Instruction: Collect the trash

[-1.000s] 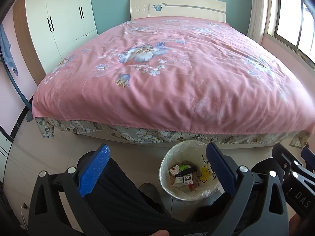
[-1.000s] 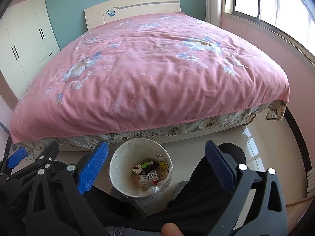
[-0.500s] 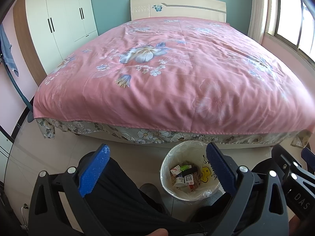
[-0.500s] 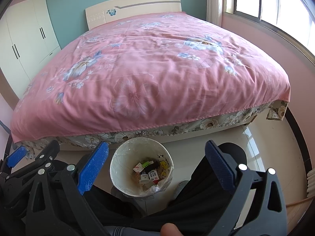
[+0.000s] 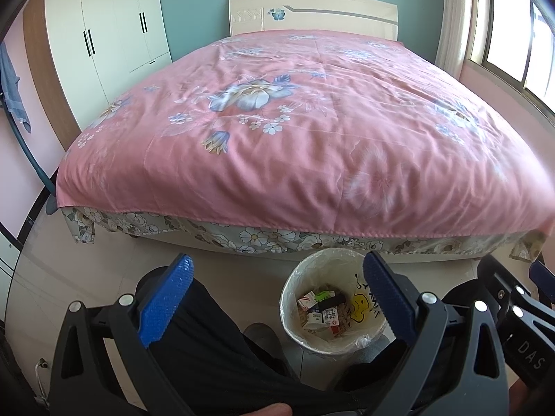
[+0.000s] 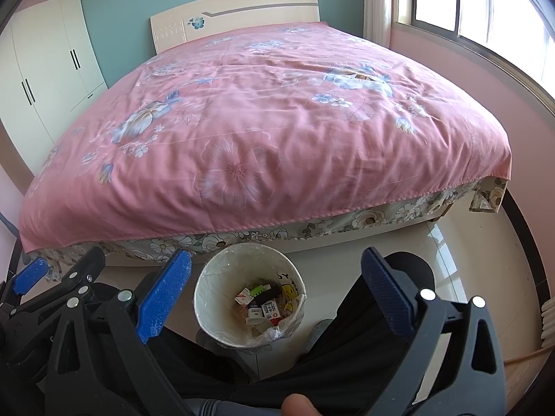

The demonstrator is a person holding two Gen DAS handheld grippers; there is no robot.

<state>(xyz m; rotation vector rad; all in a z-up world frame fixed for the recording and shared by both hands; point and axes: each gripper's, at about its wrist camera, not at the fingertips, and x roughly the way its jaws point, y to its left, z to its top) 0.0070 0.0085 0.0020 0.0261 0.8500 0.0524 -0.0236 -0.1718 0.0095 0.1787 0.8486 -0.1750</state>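
**Bin at the foot of the bed, both grippers wide and empty**

The white trash bin stands on the pale tiled floor just in front of the bed's foot, lined with a clear plastic bag and holding small cartons and wrappers at its bottom. The person's dark-trousered legs flank the bin on both sides, with a shoe just left of it in the left wrist view.

The left gripper has its blue-padded fingers spread far apart with nothing between them. The right gripper is likewise spread wide and holds nothing; the bin shows in the gap between its fingers.

A pink floral bedspread covers the bed down to a flowered valance. Behind it are a cream headboard and a teal wall. White wardrobes stand on the left side, a bright window on the right.
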